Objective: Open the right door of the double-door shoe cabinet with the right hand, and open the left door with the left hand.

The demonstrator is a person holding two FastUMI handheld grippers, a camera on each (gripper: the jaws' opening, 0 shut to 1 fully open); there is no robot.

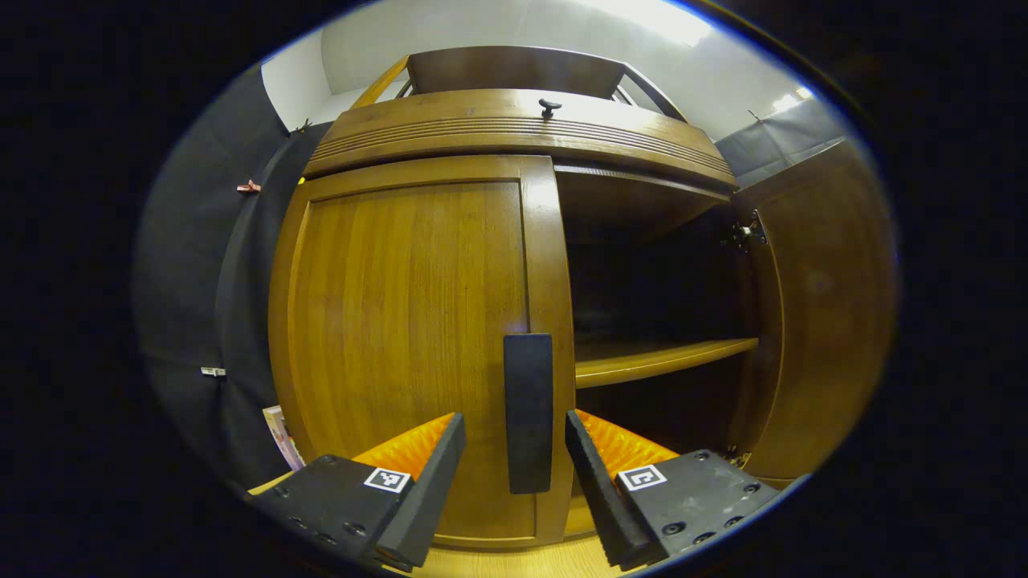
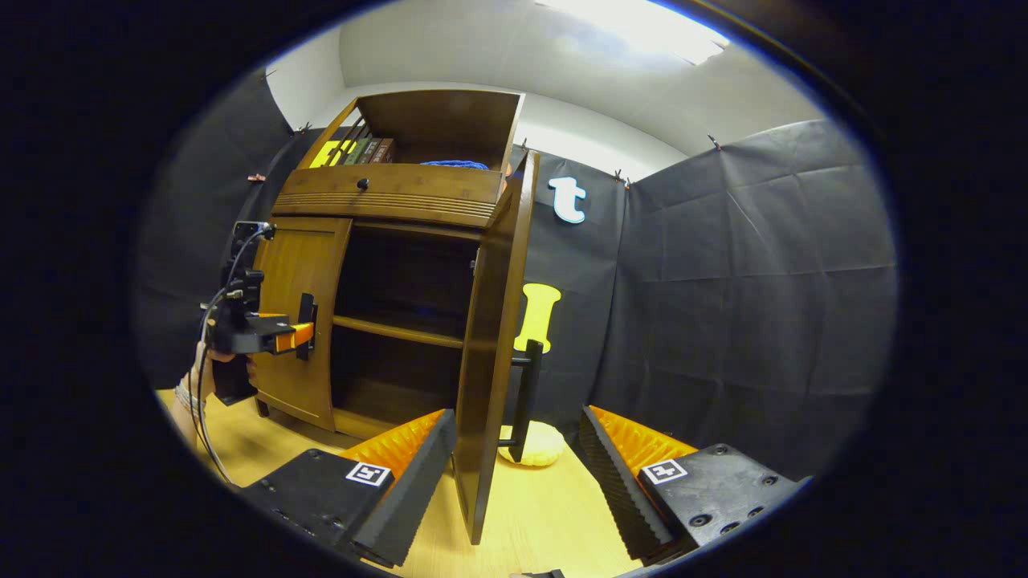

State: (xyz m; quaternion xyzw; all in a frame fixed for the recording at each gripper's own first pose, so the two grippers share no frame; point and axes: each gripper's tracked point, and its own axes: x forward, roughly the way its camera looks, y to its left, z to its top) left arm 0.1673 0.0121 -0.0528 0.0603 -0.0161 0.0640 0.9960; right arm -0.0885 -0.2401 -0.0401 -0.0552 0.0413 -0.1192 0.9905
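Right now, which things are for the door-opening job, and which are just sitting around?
For the job:
left door, shut
its handle
right door, open
its handle
left gripper
right gripper

Just sitting around:
books on top
blue thing on top
drawer knob
yellow thing on floor

Books [image 2: 360,151] shelved up top; yellow cushion [image 2: 532,444] on floor

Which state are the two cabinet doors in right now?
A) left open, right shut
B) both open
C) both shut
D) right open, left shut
D: the right door stands swung out, baring the shelf, while the left door lies flush, its handle between the open fingers of the left hand-held gripper.
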